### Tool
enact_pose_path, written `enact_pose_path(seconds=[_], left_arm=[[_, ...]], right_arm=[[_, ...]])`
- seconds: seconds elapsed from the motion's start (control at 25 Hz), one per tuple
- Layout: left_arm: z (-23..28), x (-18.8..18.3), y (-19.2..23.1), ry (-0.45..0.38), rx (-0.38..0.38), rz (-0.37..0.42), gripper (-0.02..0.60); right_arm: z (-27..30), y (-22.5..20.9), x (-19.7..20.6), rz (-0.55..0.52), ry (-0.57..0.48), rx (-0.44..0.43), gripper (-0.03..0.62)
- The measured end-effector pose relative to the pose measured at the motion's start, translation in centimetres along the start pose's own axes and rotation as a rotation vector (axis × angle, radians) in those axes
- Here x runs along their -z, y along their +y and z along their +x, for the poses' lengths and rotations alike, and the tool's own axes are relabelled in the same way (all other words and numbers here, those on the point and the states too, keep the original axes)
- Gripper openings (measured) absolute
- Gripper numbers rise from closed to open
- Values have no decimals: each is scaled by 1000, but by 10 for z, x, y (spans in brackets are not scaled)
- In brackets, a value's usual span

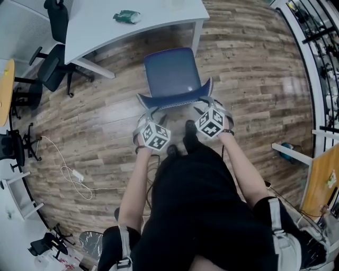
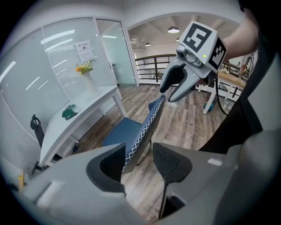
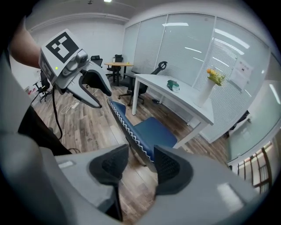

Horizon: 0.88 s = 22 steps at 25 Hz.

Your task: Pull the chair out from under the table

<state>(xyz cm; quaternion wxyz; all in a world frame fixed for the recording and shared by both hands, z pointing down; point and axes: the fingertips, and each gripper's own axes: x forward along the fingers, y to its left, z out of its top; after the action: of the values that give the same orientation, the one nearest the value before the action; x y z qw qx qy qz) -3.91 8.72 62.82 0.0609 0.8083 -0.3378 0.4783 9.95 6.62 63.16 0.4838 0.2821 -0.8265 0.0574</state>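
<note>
Blue chair (image 1: 172,74) backrest lies within the wide-apart left tongs (image 2: 138,163) and right tongs (image 3: 141,163); neither clamps it.

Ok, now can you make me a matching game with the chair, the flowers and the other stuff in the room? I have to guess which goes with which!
Things:
1. chair seat
2. crumpled thing on the table
3. flowers
4. cable

Colour or state:
A. yellow
B. lying in loops on the floor
C. blue
D. green

Right pairs: 1-C, 2-D, 3-A, 4-B.
</note>
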Motion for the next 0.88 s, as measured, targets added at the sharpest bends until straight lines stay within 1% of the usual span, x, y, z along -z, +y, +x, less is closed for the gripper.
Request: enact_pose_path(seconds=[0.2, 0.36, 0.44, 0.56, 0.68, 0.88], left_arm=[[-33, 5, -4, -80, -11, -60, 192], [-55, -2, 2, -161, -9, -110, 187], [-69, -7, 4, -209, -12, -125, 179], [-89, -18, 7, -276, -19, -141, 156], [-108, -30, 10, -335, -24, -143, 136], [-149, -38, 6, -438, -17, -152, 101]], right_arm=[[-31, 20, -15, 79, -52, 54, 178], [-48, 25, -31, 136, -111, 86, 172], [-59, 29, -42, 173, -157, 101, 172], [-78, 34, -58, 228, -253, 115, 164], [-98, 38, -75, 253, -338, 130, 147], [-132, 61, -97, 255, -421, 166, 136]])
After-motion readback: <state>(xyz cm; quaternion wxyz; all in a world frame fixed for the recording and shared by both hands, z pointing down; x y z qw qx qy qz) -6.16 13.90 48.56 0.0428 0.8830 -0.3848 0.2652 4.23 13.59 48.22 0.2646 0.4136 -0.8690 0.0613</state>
